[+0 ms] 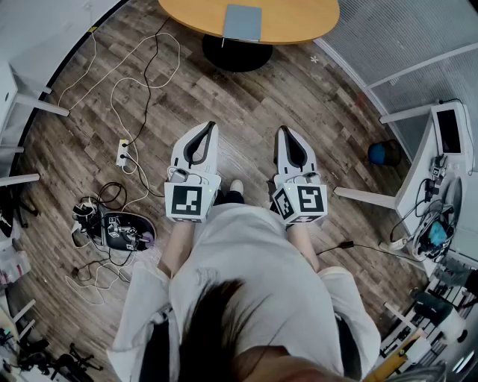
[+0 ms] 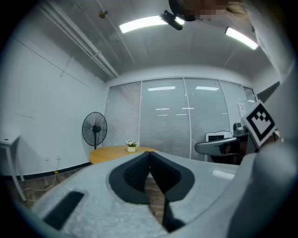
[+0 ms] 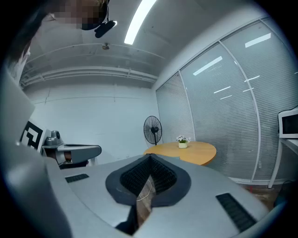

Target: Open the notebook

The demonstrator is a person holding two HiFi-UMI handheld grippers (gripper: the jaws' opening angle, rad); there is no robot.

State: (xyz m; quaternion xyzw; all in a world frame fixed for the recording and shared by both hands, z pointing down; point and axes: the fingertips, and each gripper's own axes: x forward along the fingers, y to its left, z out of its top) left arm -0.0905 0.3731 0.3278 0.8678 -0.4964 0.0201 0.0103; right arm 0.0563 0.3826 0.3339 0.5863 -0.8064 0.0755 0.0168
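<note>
Fingers (image 2: 132, 179) together over wood floor (image 1: 299, 104), table (image 1: 299, 22) ahead

Jaws of right gripper (image 3: 150, 158) together, tips touching; ahead, round wooden worktop (image 3: 198, 151) bearing small potted plant (image 3: 182, 142); standing fan (image 3: 152, 130) beyond.

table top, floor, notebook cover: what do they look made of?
Table top: light wood or laminate, smooth, even honey tone. Floor: brown planks, wood or laminate; grain and seams show. Notebook: matte grey-blue cover, card or plastic, too small to tell.
</note>
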